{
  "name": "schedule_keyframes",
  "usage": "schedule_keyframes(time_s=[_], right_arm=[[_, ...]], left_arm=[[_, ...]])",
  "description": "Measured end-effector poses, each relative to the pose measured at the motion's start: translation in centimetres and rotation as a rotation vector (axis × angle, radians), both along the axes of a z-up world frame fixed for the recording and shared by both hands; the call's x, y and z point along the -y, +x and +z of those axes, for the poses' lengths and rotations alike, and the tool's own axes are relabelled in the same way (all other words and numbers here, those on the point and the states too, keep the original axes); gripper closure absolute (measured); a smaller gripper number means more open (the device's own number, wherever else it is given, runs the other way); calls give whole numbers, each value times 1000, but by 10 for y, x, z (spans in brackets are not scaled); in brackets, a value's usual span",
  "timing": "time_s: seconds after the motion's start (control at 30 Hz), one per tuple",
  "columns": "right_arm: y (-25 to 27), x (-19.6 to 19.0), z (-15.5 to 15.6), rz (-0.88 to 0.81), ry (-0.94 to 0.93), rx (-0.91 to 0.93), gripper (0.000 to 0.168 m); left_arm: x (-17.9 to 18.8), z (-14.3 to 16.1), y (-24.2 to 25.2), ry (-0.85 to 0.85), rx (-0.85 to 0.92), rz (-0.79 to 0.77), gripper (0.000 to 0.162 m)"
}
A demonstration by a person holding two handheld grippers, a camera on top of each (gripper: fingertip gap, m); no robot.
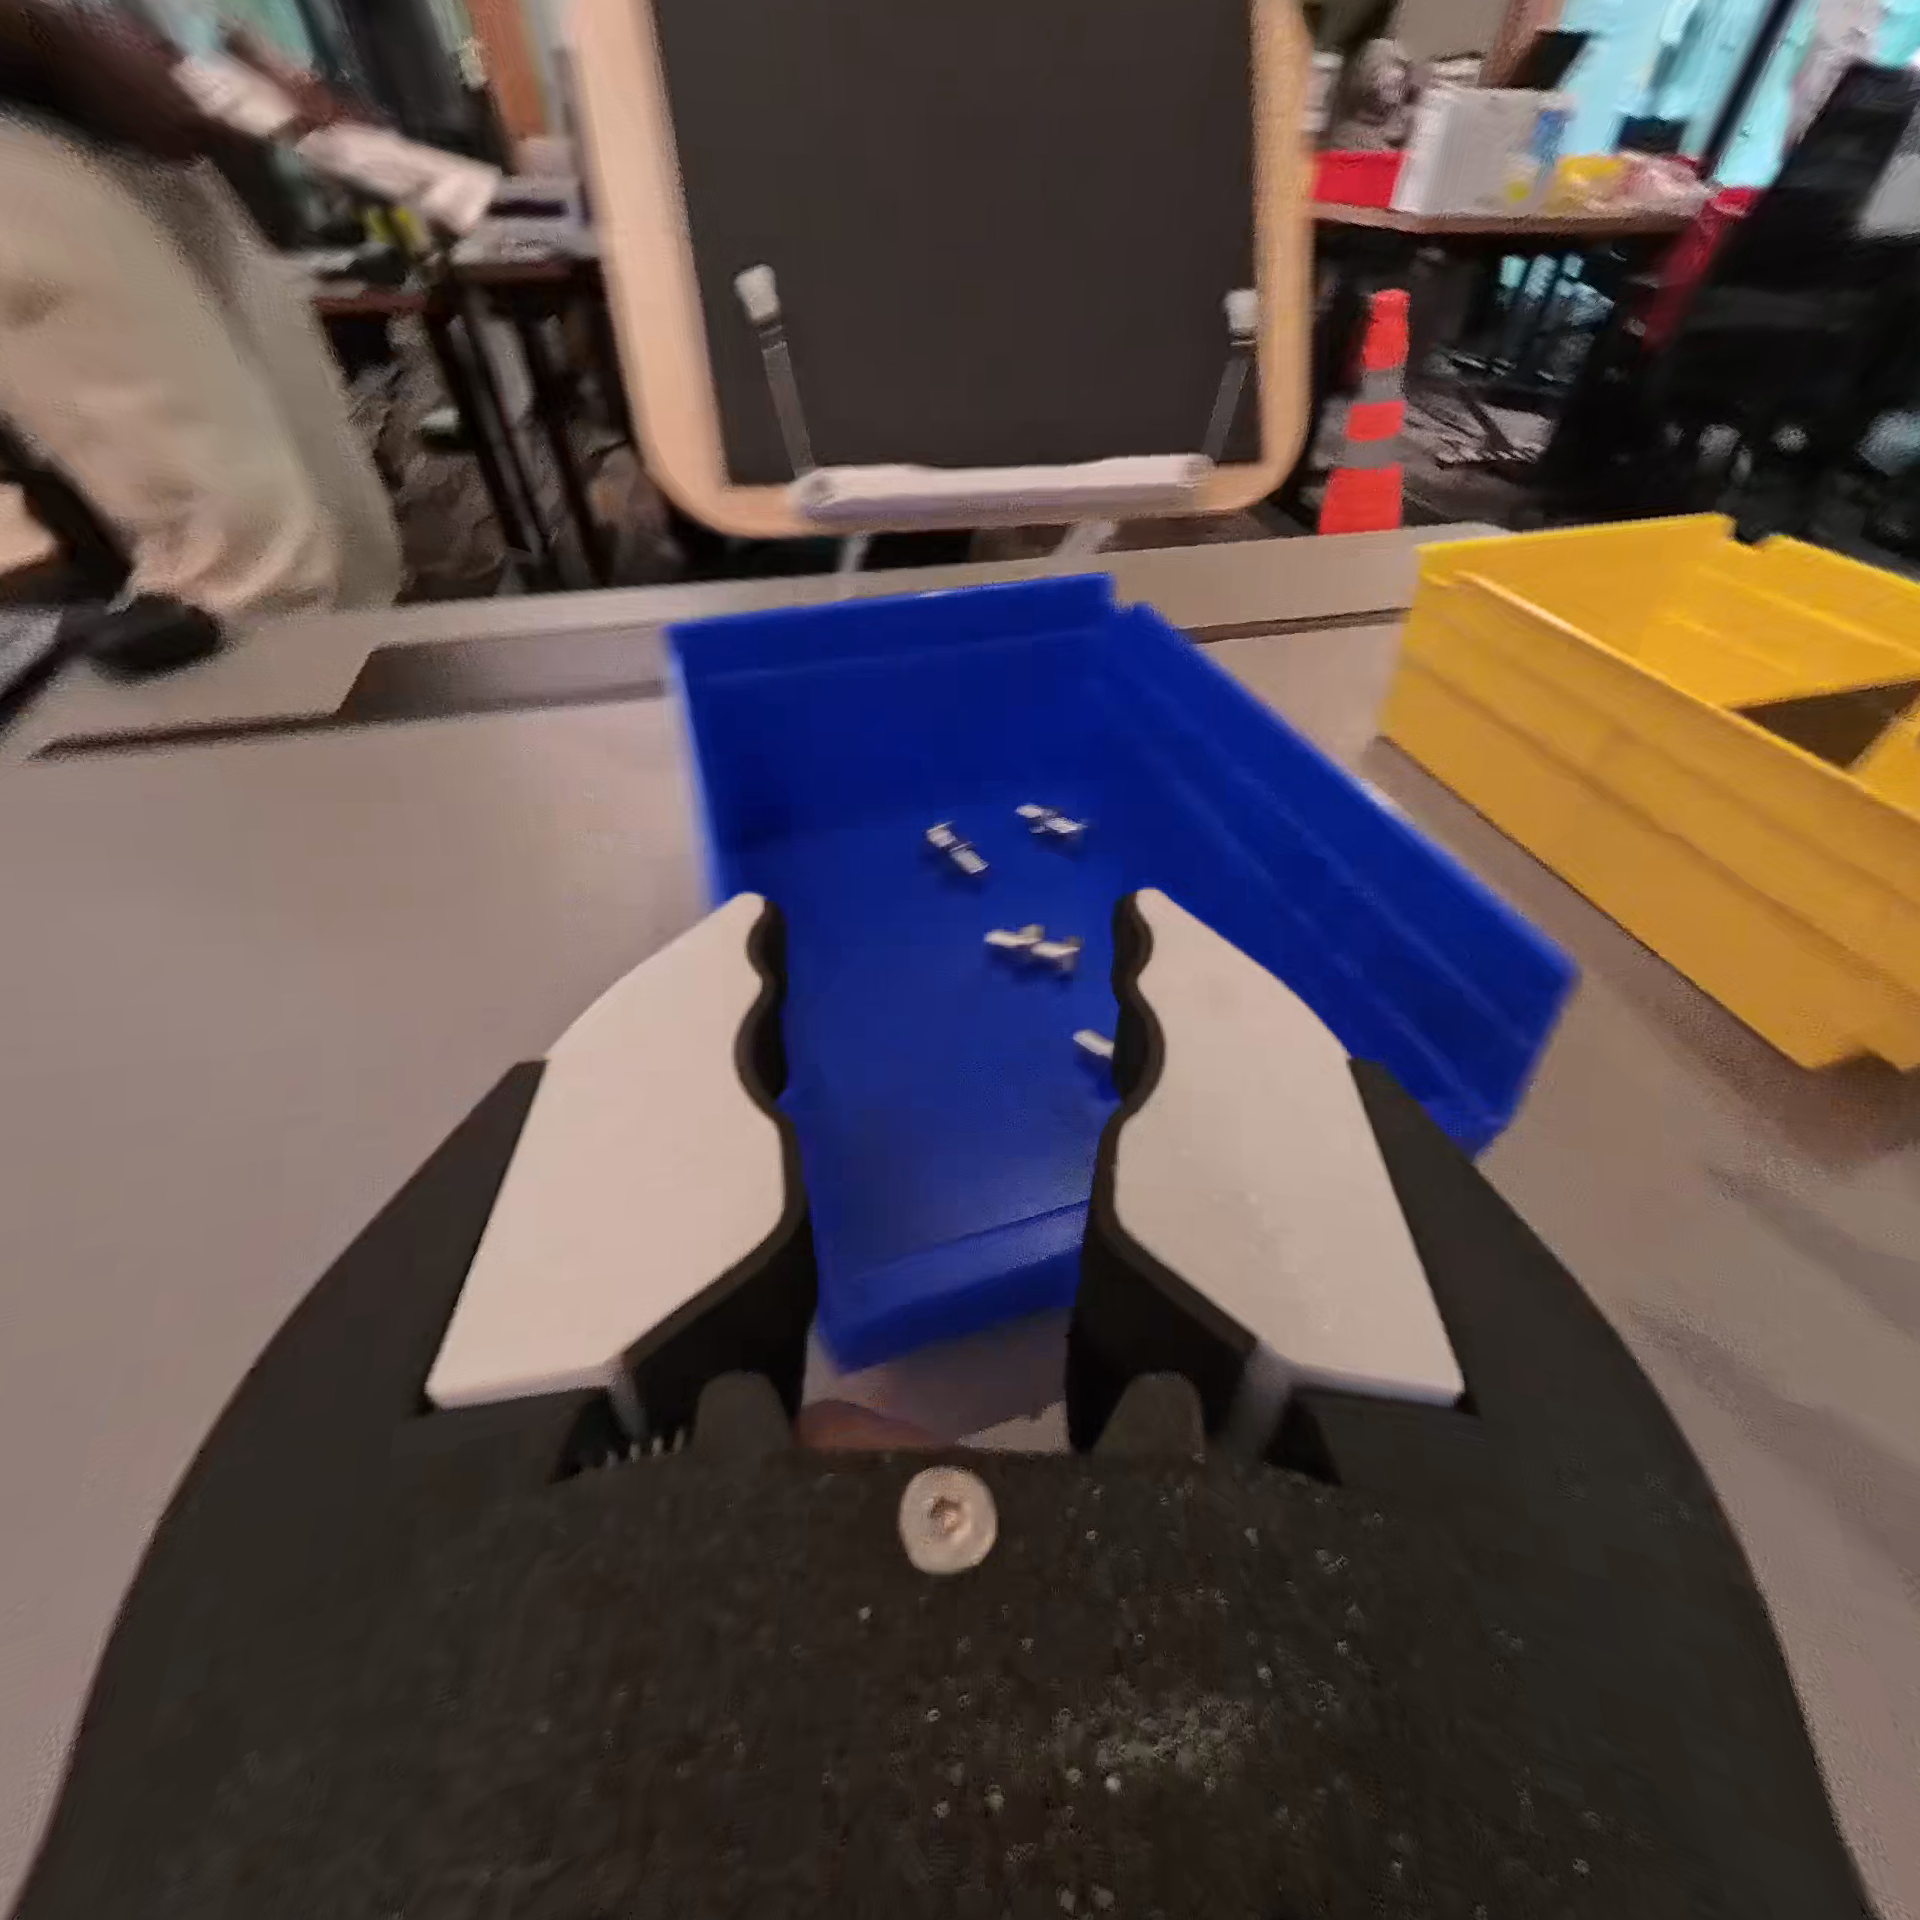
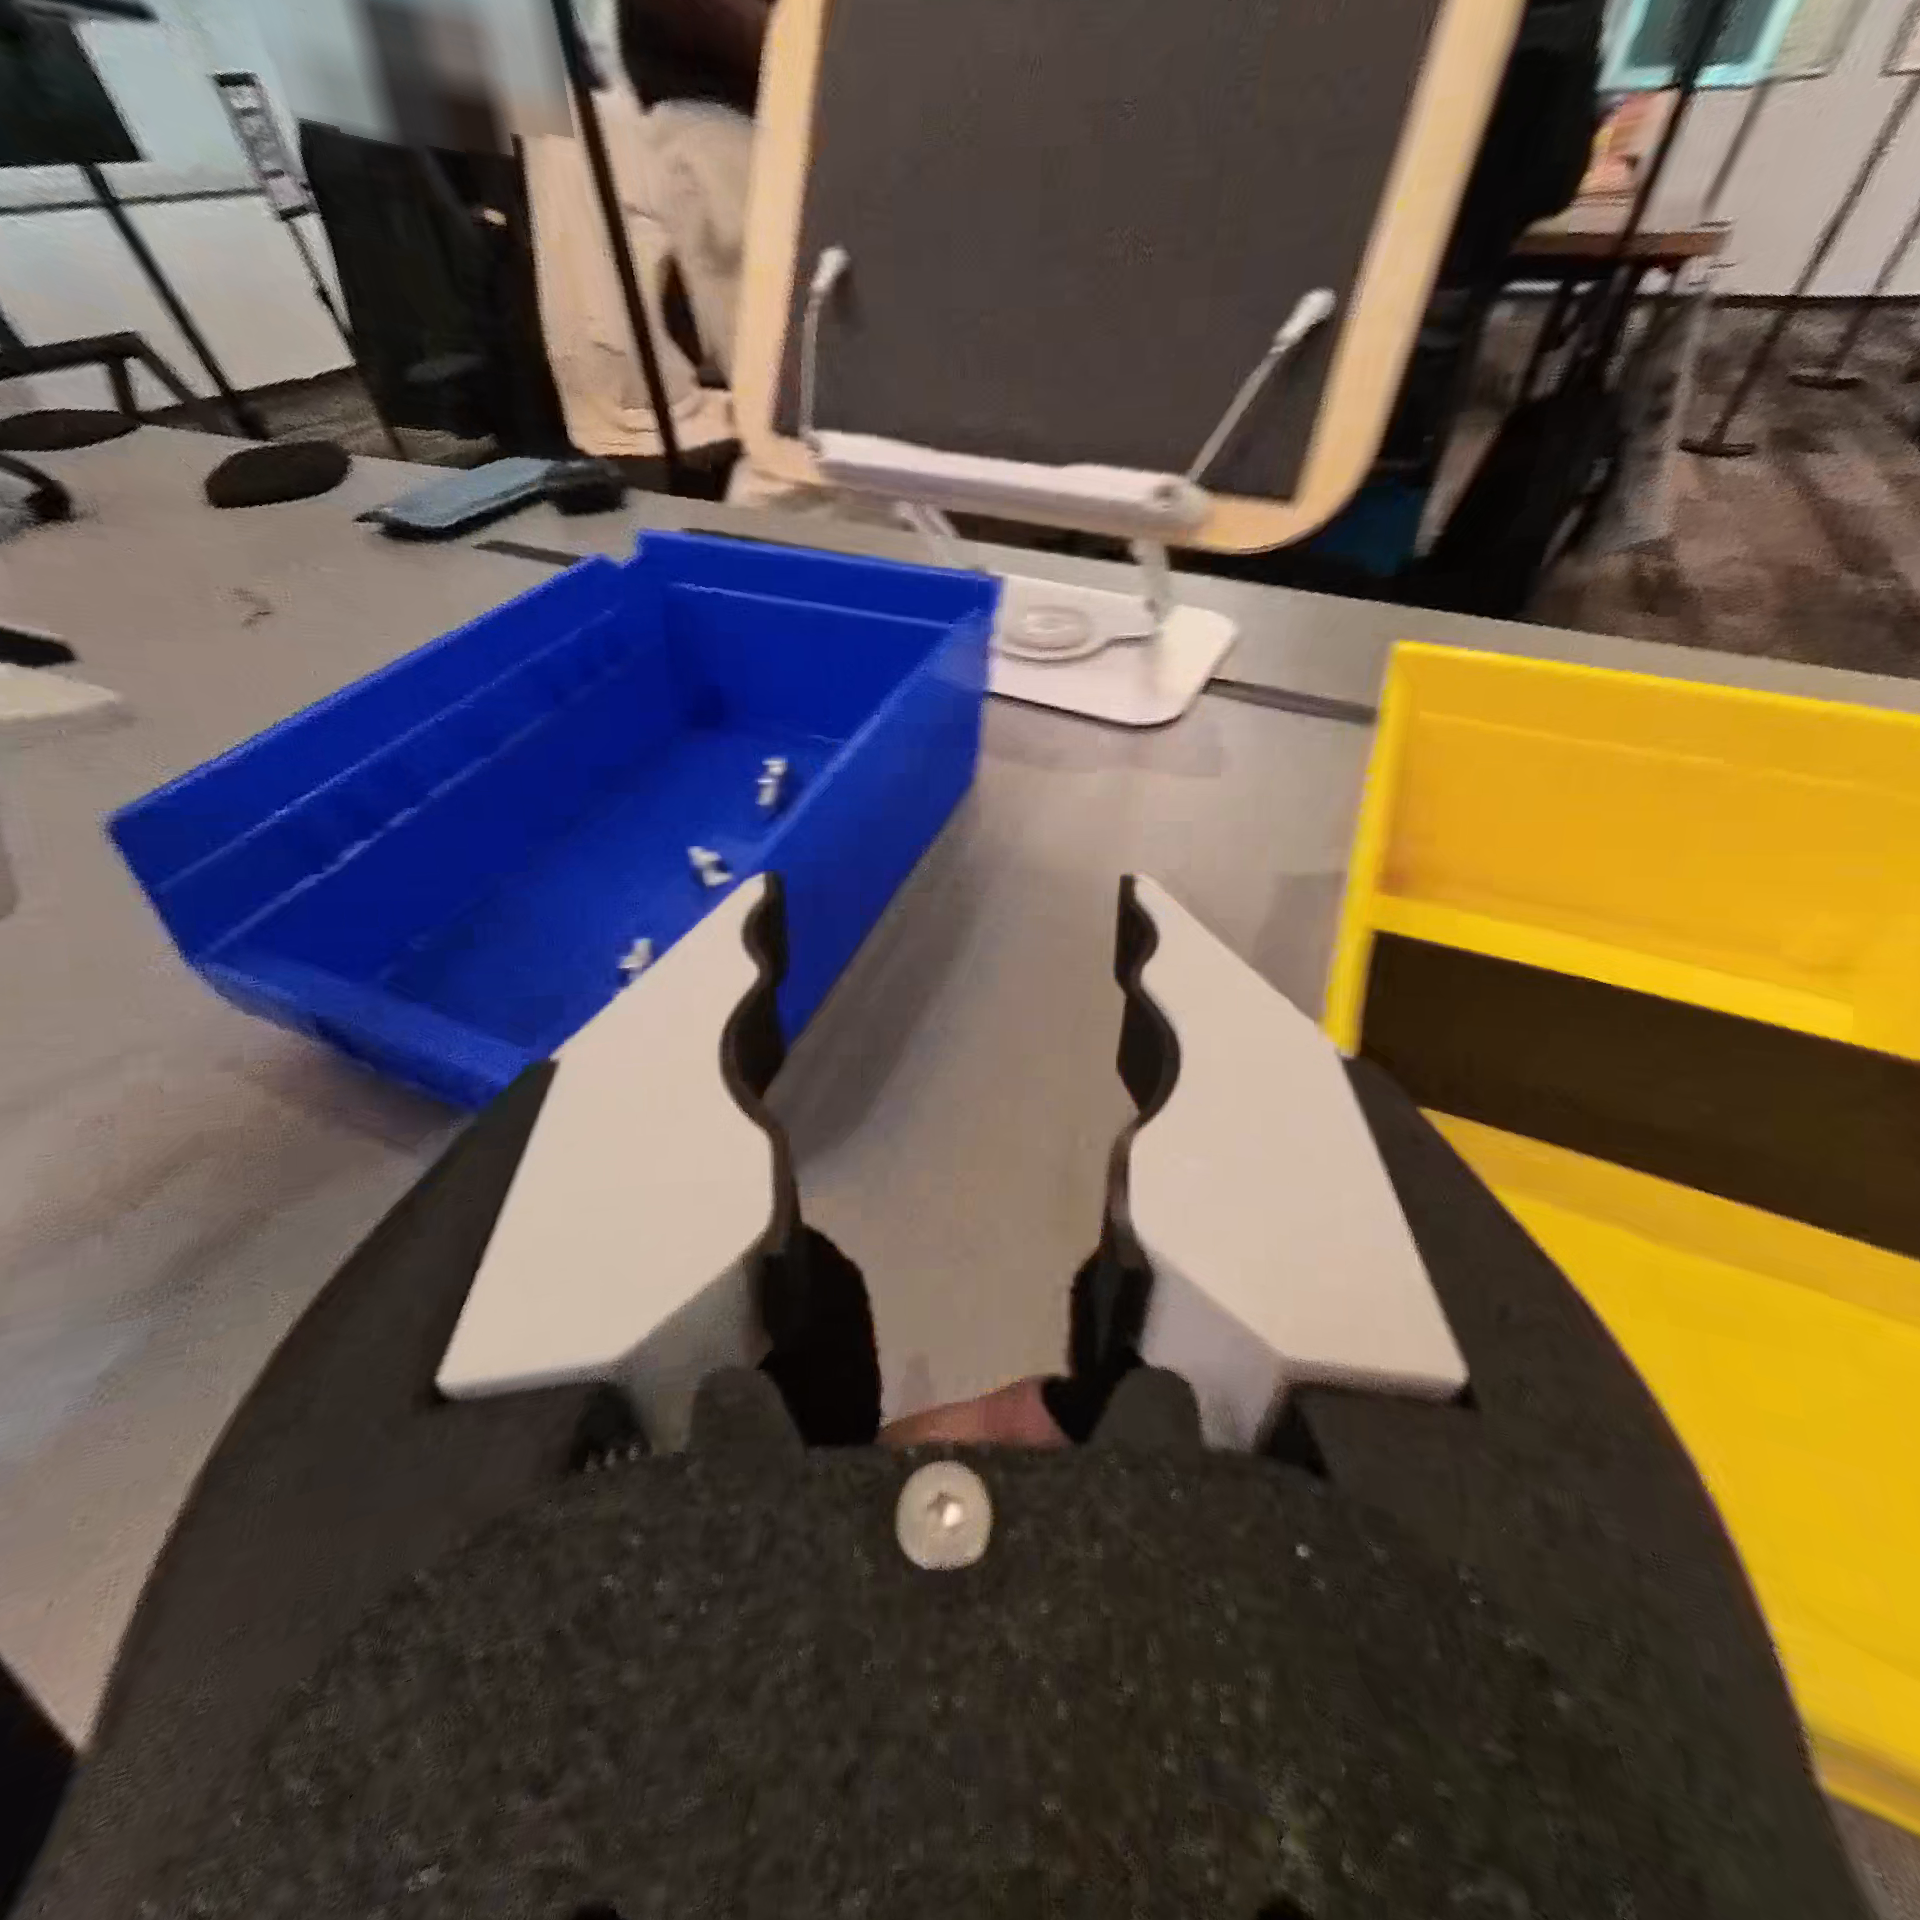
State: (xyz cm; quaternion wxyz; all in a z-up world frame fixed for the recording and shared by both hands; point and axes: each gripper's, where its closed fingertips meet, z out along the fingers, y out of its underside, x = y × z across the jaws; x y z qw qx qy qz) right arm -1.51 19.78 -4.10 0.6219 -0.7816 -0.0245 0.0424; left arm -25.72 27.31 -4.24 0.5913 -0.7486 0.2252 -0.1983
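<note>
A blue bin (image 1: 1299, 852) stands on the grey table and holds several small metal parts (image 1: 1031, 945). My left gripper (image 1: 948, 909) is open and empty, held over the bin's near end, its fingers (image 1: 644, 1122) spread on either side of the bin's floor. In the right wrist view the blue bin (image 2: 312, 883) lies to the left with the metal parts (image 2: 709, 864) inside. My right gripper (image 2: 948, 883) is open and empty above bare table, between the blue bin and a yellow bin (image 2: 1621, 790) on the right.
The yellow bin (image 1: 1642, 790) stands right of the blue one. A wood-framed dark panel on a white stand (image 2: 1101, 239) stands at the table's far edge. A person in light clothes (image 1: 135, 364) is behind on the left. An orange cone (image 1: 1371, 416) stands on the floor.
</note>
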Motion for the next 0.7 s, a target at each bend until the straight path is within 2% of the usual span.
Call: schedule_keyframes(time_s=[0.07, 0.13, 0.23, 0.27, 0.3, 0.33, 0.37, 0.43, 0.53, 0.6, 0.7], right_arm=[[-56, -19, -21, 76, -37, -44, 103], [-89, -33, -38, 48, -48, -55, 95], [-85, -46, -66, -158, -96, 6, 97], [-80, -48, -73, -211, -120, 37, 101], [-78, -49, -79, -241, -144, 56, 116], [-77, -51, -84, -264, -157, 60, 144], [-72, -52, -86, -309, -160, 61, 162], [-72, -51, -83, -341, -176, 59, 164], [-87, -47, -70, -411, -192, 98, 165], [-101, -49, -60, -458, -147, 135, 164], [-142, -66, -40, -430, -53, 104, 164]], left_arm=[[-14, -21, -24, -49, 3, 52, 101], [-20, -48, -26, -117, -36, 25, 100], [-25, -80, -10, -216, -109, -56, 101], [-25, -85, -5, -232, -108, -82, 110], [-27, -88, -2, -240, -107, -85, 121], [-30, -88, -1, -248, -105, -80, 123], [-32, -88, -1, -266, -95, -87, 127], [-37, -86, -7, -301, -59, -77, 146], [-46, -83, -20, -264, -135, -43, 158], [-54, -73, -34, -222, -143, -24, 158], [-74, -46, -76, -109, -158, 40, 157]])
